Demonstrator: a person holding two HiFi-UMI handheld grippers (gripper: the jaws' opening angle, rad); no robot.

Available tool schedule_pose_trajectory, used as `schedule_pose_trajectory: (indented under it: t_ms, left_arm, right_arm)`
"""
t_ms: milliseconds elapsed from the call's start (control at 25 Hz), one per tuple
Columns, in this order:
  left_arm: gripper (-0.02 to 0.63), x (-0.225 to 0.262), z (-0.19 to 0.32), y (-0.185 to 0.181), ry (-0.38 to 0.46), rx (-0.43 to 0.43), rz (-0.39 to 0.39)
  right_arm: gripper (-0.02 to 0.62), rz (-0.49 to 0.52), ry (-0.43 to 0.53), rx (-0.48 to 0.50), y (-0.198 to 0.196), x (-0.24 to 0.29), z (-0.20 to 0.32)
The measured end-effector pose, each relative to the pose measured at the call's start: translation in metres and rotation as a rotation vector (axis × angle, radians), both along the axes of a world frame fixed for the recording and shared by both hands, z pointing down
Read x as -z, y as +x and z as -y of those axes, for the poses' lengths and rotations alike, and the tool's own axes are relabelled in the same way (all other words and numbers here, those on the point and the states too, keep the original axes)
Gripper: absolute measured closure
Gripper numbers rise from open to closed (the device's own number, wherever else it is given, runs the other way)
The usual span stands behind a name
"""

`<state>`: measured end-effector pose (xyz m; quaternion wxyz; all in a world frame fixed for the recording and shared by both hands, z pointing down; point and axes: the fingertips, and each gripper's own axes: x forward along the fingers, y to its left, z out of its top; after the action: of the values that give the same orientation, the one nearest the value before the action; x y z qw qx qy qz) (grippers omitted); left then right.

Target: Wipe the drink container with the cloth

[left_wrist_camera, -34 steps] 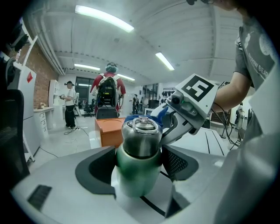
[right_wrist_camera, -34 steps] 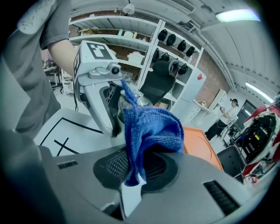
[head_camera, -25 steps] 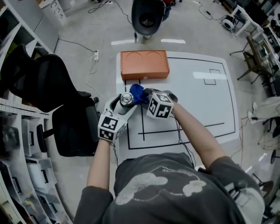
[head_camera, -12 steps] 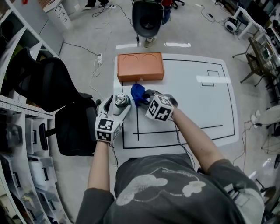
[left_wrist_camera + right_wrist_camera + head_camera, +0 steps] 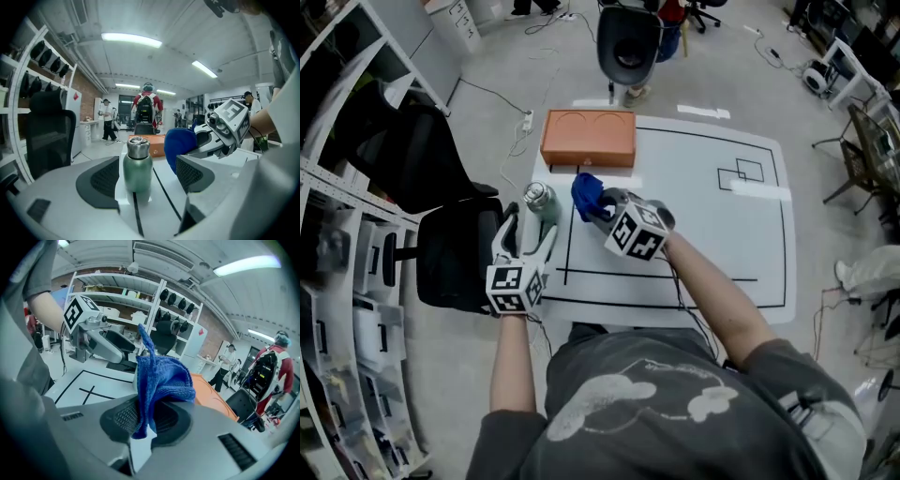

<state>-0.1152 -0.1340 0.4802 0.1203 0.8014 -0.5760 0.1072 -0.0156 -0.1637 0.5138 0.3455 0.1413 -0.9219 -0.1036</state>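
A green drink bottle (image 5: 539, 200) with a steel cap stands upright near the table's left edge. My left gripper (image 5: 528, 231) sits just behind it. Its jaws have just been opening, and the bottle (image 5: 138, 164) stands beyond the tips with neither pad touching it. My right gripper (image 5: 602, 208) hovers to the bottle's right, shut on a bunched blue cloth (image 5: 586, 195). In the right gripper view the cloth (image 5: 161, 380) sticks up from between the pads of that gripper (image 5: 143, 420). The cloth (image 5: 181, 146) hangs close beside the bottle, apart from it.
An orange box (image 5: 588, 138) lies at the table's far edge, behind the bottle. The white table (image 5: 722, 244) carries black line markings. A black office chair (image 5: 450, 253) stands close on the left, shelving (image 5: 337, 309) beyond it. Another chair (image 5: 628, 42) stands past the table.
My left gripper has let go of the bottle and drawn back toward me, leaving it standing on the table. The right gripper still holds the cloth beside it.
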Motion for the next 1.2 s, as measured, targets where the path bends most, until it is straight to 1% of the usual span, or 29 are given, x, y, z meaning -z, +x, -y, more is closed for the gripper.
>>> schedule_pose_trajectory:
  t_ms: [80, 240, 320, 360, 480, 560, 640, 720, 800, 880, 1000, 1200]
  left_arm:
    - [0.244, 0.008, -0.013, 0.010, 0.024, 0.058, -0.019]
    - [0.247, 0.020, -0.042, 0.026, 0.060, 0.164, -0.056]
    - [0.259, 0.024, -0.058, 0.032, 0.078, 0.205, -0.078]
    - [0.276, 0.026, -0.065, 0.035, 0.088, 0.222, -0.086]
    - [0.371, 0.032, -0.087, 0.040, 0.110, 0.264, -0.089]
    - [0.446, 0.033, -0.101, 0.043, 0.112, 0.295, -0.090]
    - [0.512, 0.031, -0.114, 0.043, 0.107, 0.330, -0.108]
    - [0.561, 0.026, -0.123, 0.041, 0.100, 0.370, -0.125]
    - [0.590, 0.018, -0.129, 0.039, 0.094, 0.402, -0.132]
    - [0.601, 0.010, -0.136, 0.041, 0.083, 0.415, -0.132]
    - [0.604, -0.002, -0.150, 0.045, 0.059, 0.415, -0.135]
    - [0.604, -0.009, -0.187, 0.053, 0.022, 0.413, -0.139]
  right_arm:
    - [0.552, 0.016, 0.018, 0.038, 0.007, 0.009, -0.010]
    - [0.552, 0.042, 0.015, 0.117, 0.024, 0.019, -0.039]
    - [0.552, 0.053, 0.030, 0.149, 0.030, 0.021, -0.052]
    - [0.552, 0.057, 0.038, 0.163, 0.032, 0.022, -0.057]
    - [0.552, 0.056, 0.039, 0.195, 0.037, 0.017, -0.070]
    - [0.552, 0.056, 0.034, 0.205, 0.043, 0.014, -0.078]
    - [0.552, 0.069, 0.032, 0.210, 0.048, 0.014, -0.087]
    - [0.552, 0.089, 0.027, 0.211, 0.051, 0.014, -0.093]
    - [0.552, 0.109, 0.015, 0.204, 0.055, 0.014, -0.097]
    - [0.552, 0.119, 0.008, 0.196, 0.060, 0.011, -0.101]
    - [0.552, 0.108, -0.006, 0.186, 0.064, 0.003, -0.109]
    - [0.552, 0.108, -0.043, 0.175, 0.059, 0.000, -0.135]
